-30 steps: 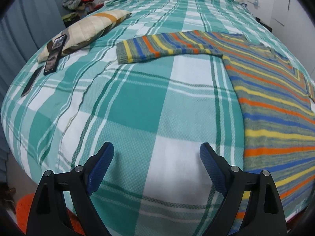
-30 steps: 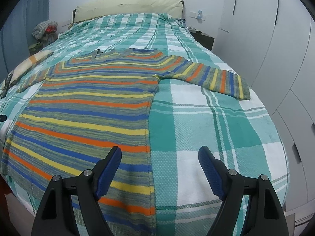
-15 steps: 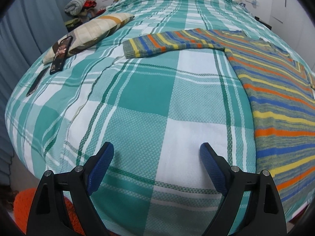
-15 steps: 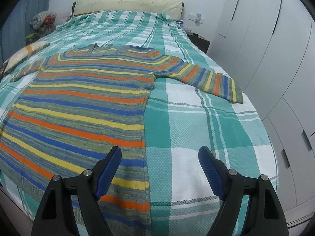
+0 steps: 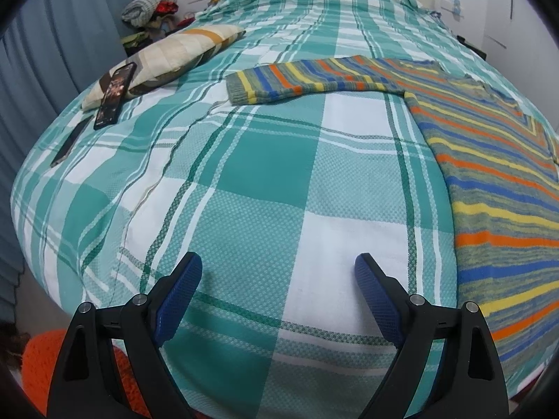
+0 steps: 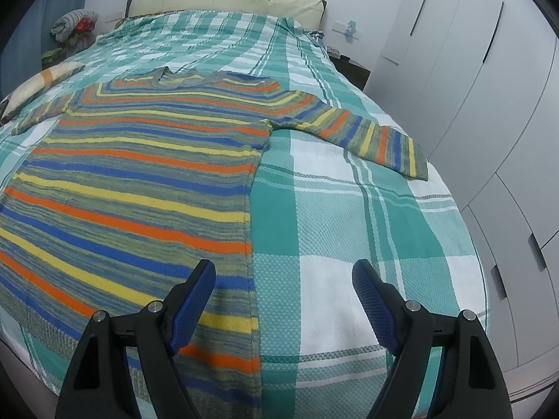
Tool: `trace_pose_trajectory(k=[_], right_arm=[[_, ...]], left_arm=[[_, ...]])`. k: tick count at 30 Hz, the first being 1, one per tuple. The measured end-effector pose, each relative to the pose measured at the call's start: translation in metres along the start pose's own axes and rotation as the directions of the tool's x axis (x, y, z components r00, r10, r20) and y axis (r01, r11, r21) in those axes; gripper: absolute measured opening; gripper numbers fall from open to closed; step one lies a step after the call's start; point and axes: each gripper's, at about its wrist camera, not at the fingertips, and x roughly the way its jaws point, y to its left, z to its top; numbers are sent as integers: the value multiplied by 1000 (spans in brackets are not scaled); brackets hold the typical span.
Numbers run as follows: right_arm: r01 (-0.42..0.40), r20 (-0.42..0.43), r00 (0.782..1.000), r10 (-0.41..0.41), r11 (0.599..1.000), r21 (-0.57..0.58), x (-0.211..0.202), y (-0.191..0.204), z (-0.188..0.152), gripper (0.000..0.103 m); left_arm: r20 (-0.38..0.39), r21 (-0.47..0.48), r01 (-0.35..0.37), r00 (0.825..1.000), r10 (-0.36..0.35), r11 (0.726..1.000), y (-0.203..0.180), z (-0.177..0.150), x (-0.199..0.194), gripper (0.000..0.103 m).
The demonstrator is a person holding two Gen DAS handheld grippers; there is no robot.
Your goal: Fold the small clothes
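A striped knit sweater (image 6: 146,181) in orange, yellow, blue and grey lies flat on the bed, face up, both sleeves spread out. In the left wrist view its body (image 5: 496,188) fills the right side and its left sleeve (image 5: 307,78) reaches toward the middle. In the right wrist view the right sleeve (image 6: 370,136) points toward the wardrobe. My left gripper (image 5: 277,272) is open and empty above bare bedspread left of the sweater. My right gripper (image 6: 283,277) is open and empty above the sweater's lower right edge.
The bed has a teal and white plaid cover (image 5: 265,174). A cushion (image 5: 174,52) with a phone (image 5: 115,94) leaning on it lies at the bed's left side. White wardrobe doors (image 6: 489,104) stand close on the right. Something orange (image 5: 42,356) sits below the bed.
Both grippers have drifted slightly back and to the left along the bed's foot, so more bare bedspread shows in the left wrist view. The sweater has not moved and both jaws stay open.
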Motion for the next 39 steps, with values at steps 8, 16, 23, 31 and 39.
trace_pose_trajectory(k=[8, 16, 23, 31, 39], right_arm=[[6, -10, 1000, -6, 1000, 9, 2, -2, 0, 80], [8, -15, 1000, -8, 1000, 6, 4, -2, 0, 80], [7, -16, 1000, -7, 1000, 6, 5, -2, 0, 80], [7, -16, 1000, -7, 1000, 6, 5, -2, 0, 80], [8, -17, 1000, -8, 1000, 6, 5, -3, 0, 80]], left_arm=[[2, 23, -12, 1000, 12, 1000, -5, -2, 1, 90], [-4, 19, -14, 1000, 15, 1000, -5, -2, 3, 90], [-7, 21, -15, 1000, 16, 1000, -5, -3, 4, 90], [-18, 19, -18, 1000, 19, 1000, -4, -3, 8, 91], [-20, 18, -21, 1000, 22, 1000, -4, -4, 9, 92]])
